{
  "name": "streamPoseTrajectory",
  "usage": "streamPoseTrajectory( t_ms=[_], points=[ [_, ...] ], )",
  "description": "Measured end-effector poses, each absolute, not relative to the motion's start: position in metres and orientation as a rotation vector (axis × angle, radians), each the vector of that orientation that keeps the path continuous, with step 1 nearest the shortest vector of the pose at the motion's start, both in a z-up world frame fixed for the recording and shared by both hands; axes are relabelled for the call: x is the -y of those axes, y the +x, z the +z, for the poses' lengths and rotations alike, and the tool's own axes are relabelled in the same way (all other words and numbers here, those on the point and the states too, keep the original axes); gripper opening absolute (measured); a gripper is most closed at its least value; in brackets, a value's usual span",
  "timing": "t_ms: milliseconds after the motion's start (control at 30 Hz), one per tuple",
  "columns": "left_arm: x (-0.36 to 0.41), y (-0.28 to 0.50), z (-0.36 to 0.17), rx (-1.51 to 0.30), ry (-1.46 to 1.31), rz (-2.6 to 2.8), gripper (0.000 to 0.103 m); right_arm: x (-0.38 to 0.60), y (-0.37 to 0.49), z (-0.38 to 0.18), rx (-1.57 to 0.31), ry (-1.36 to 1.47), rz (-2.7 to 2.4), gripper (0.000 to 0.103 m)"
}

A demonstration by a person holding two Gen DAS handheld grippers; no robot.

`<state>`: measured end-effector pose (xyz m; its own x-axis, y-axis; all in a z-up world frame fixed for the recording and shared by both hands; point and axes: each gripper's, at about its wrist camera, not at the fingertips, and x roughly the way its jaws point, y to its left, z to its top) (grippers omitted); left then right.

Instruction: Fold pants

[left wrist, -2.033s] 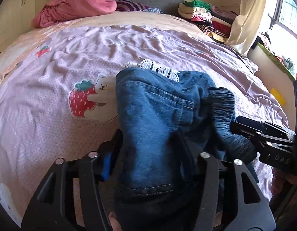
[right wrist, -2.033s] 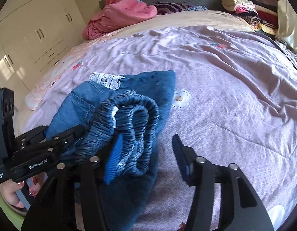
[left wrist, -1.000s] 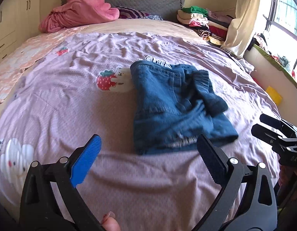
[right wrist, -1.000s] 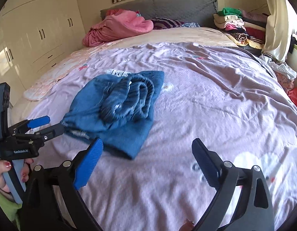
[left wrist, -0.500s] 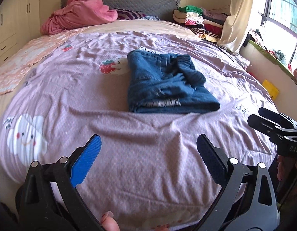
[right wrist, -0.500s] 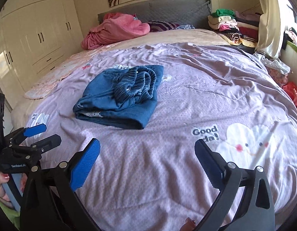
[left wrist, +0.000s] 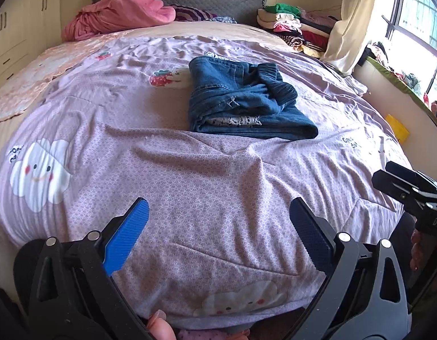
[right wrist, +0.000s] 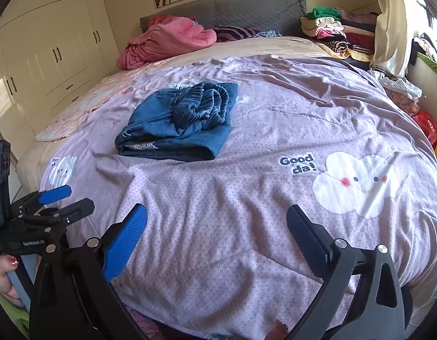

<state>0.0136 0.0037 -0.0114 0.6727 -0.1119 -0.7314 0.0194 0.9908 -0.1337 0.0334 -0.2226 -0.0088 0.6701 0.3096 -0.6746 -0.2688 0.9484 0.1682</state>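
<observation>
Pants (left wrist: 243,99) lie folded in a blue denim bundle on the bed (left wrist: 190,175) in the left wrist view, well beyond the left claw (left wrist: 218,226), whose fingers stand wide apart over the lilac bedspread. From the right wrist, the right claw (right wrist: 217,228) is likewise spread and empty, the pants (right wrist: 181,121) far ahead to its left, the left claw (right wrist: 59,201) low at the left edge.
</observation>
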Motion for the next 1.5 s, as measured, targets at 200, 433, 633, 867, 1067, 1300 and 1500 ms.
streamPoseTrajectory(
  t_ms=[200,433,633,867,1067,1300,1500],
  points=[
    [-0.0032,0.0123,-0.0096,-0.822,-0.117,-0.079,0.093,0.2220,0.0314,-0.0085,-0.770,0.059,0.319,0.098],
    [-0.0025,0.0112,-0.0070,-0.823,-0.115,-0.074,0.093,0.2227,0.0304,-0.0063,-0.763,0.061,0.321,0.098],
    [-0.0034,0.0105,-0.0062,-0.825,-0.117,-0.065,0.093,0.2223,0.0290,-0.0039,-0.760,0.057,0.313,0.098],
    [-0.0023,0.0109,-0.0076,-0.837,-0.116,-0.056,0.093,0.2220,0.0275,-0.0001,-0.755,0.052,0.307,0.098],
    [-0.0040,0.0101,-0.0056,-0.833,-0.123,-0.052,0.093,0.2223,0.0275,0.0000,-0.758,0.050,0.301,0.098],
    [-0.0053,0.0103,-0.0047,-0.833,-0.123,-0.051,0.093,0.2209,0.0279,-0.0009,-0.754,0.045,0.299,0.098],
    [-0.0051,0.0106,-0.0049,-0.835,-0.121,-0.051,0.093,0.2218,0.0279,-0.0017,-0.755,0.045,0.294,0.098]
  ],
)
